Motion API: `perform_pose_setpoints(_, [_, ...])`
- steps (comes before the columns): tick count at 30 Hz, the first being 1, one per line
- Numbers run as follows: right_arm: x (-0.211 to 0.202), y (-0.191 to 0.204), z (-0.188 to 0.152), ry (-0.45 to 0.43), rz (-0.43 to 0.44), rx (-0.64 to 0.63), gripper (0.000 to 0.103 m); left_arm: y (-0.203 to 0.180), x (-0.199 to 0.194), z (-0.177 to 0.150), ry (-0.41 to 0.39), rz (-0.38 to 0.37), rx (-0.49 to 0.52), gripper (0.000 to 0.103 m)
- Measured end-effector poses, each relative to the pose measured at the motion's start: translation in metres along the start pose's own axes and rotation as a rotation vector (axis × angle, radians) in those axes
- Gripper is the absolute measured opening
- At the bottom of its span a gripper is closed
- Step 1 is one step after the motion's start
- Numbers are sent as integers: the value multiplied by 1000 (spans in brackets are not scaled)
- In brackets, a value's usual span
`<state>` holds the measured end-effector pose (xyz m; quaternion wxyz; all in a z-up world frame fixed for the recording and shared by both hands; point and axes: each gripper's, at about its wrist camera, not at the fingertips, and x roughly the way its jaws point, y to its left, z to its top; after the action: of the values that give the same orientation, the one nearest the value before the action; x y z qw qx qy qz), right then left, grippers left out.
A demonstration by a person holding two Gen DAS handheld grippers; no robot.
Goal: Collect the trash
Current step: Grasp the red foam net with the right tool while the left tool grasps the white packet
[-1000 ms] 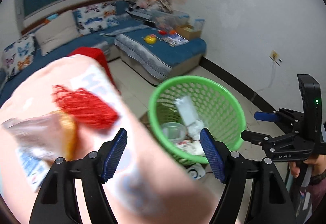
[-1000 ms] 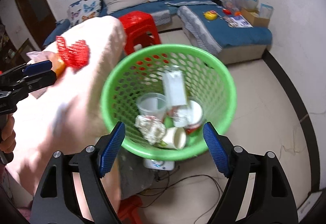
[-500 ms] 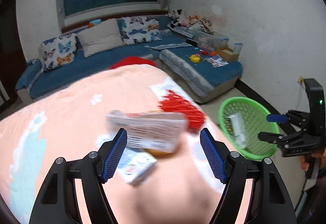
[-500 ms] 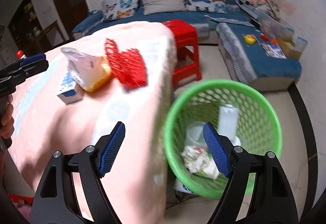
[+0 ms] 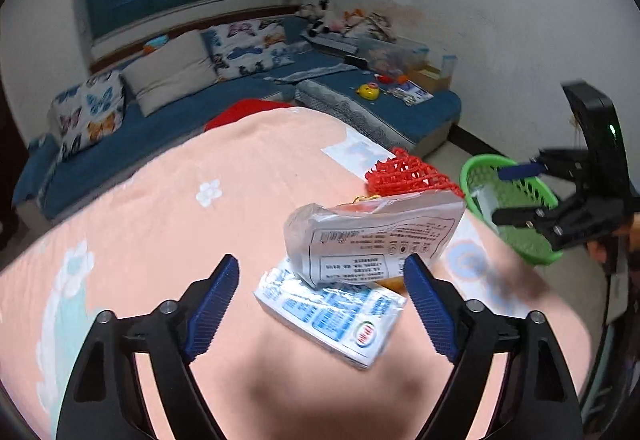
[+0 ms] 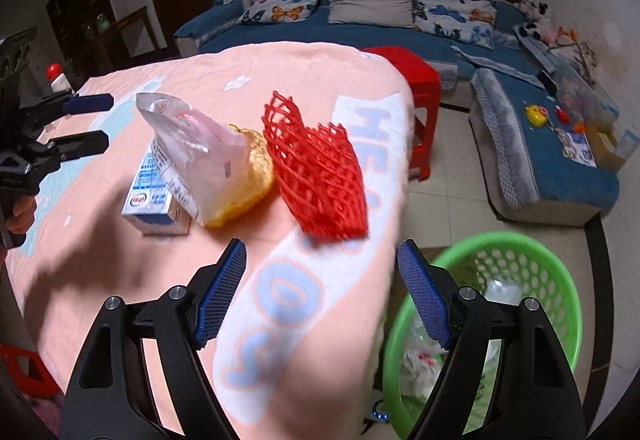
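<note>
Now milk carton (image 5: 334, 314) under plastic bag (image 5: 372, 240); red netting (image 6: 320, 167) beside.

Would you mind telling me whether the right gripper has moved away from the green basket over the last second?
Yes. The right gripper was centred over the green basket; it has swung toward the peach-covered table, leaving the basket at lower right.

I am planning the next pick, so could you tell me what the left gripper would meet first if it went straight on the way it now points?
Probably the blue-and-white carton, lying between the open left gripper fingers' line, with the clear plastic bag leaning just behind it. Depth is uncertain.
</note>
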<state>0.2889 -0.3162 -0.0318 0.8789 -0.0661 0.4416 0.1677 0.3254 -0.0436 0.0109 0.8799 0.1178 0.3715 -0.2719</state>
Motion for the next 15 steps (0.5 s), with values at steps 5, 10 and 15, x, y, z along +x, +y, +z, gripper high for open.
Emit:
perform_pose_setpoints(5, [18, 0, 10, 25, -1, -4, 69, 7, 14, 8, 7, -64, 61, 82])
perform_pose_setpoints(10, [31, 2, 16, 38, 0, -18, 65, 9, 25, 11, 4, -139, 103, 82])
perform_pose_setpoints(15, [41, 4, 22, 46, -2, -39, 64, 10, 35, 15, -10, -208, 133, 78])
